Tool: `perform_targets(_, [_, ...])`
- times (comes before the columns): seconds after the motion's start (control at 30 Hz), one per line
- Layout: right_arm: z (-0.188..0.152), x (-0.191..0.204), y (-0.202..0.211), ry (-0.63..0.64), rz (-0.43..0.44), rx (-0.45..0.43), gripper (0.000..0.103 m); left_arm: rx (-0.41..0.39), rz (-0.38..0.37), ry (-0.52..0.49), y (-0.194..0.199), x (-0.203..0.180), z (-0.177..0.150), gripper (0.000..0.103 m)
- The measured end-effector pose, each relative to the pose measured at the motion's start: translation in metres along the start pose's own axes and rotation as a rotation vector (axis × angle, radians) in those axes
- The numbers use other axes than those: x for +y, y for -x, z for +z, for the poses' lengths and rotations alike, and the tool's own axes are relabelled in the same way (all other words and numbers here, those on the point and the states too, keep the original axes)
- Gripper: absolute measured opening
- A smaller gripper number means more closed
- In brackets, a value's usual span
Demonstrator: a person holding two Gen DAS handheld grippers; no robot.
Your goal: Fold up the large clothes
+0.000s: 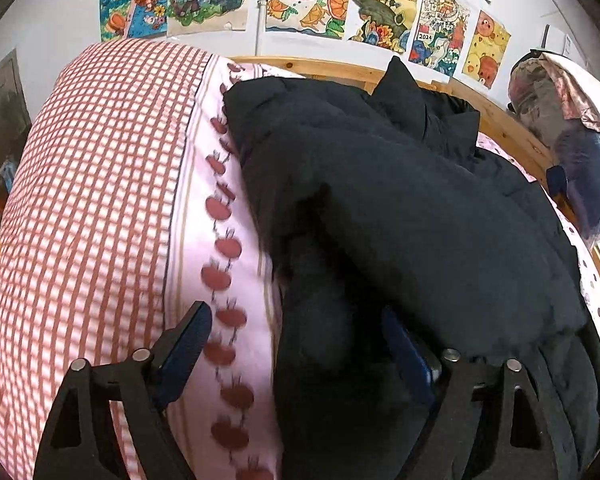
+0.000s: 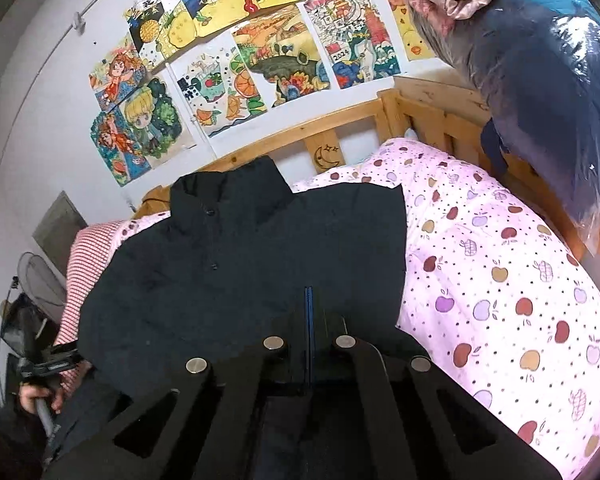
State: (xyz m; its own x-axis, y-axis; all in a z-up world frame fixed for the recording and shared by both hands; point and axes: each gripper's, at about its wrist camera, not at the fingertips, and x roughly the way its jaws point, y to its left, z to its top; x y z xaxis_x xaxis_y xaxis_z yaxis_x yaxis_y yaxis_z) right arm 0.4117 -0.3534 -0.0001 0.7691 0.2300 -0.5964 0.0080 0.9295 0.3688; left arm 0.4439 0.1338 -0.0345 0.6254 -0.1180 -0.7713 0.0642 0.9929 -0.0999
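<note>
A large black padded jacket [image 1: 380,200] lies on the bed, front up, collar [image 2: 228,188] toward the headboard. In the right wrist view its right side ends in a straight folded edge. My left gripper [image 1: 296,340] is open wide at the jacket's left edge. One finger is over the pink bedding and the other sits against a thick dark fold. My right gripper [image 2: 308,300] hovers over the jacket's [image 2: 240,260] lower middle, pads pressed together with no cloth visible between them. A hand [image 2: 36,396] holds the left gripper's handle at the lower left.
The bed carries a pink apple-print quilt [image 2: 500,280] and a red-checked cover [image 1: 92,200] to the left. A wooden bed frame [image 2: 432,120] runs along the wall with drawings [image 2: 240,60]. A plastic-wrapped blue bundle [image 2: 540,80] sits on the right rail.
</note>
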Motion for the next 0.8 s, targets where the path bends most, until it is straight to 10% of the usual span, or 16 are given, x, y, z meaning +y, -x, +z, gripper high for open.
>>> perform_targets(0.2, [-0.016,0.005,-0.022,0.044,0.03,0.151,0.003,-0.075,0.044,-0.058,-0.006,-0.017,0.016,0.053])
perform_targets(0.37, [-0.037,-0.007,-0.039,-0.036,0.032,0.207,0.052,-0.132,0.074,-0.132,0.001,-0.032,0.019,0.022])
perform_targets(0.57, [-0.051,-0.006,-0.05,-0.043,0.011,0.242,0.049,-0.192,0.102,-0.144,0.018,-0.033,0.013,0.012])
perform_targets(0.67, [-0.054,0.004,-0.054,0.008,-0.031,0.253,0.01,-0.194,0.093,-0.113,0.028,-0.02,0.007,0.011])
perform_targets(0.8, [-0.044,0.015,-0.032,0.079,-0.038,0.158,0.005,-0.177,0.081,-0.088,0.033,-0.009,-0.001,0.01])
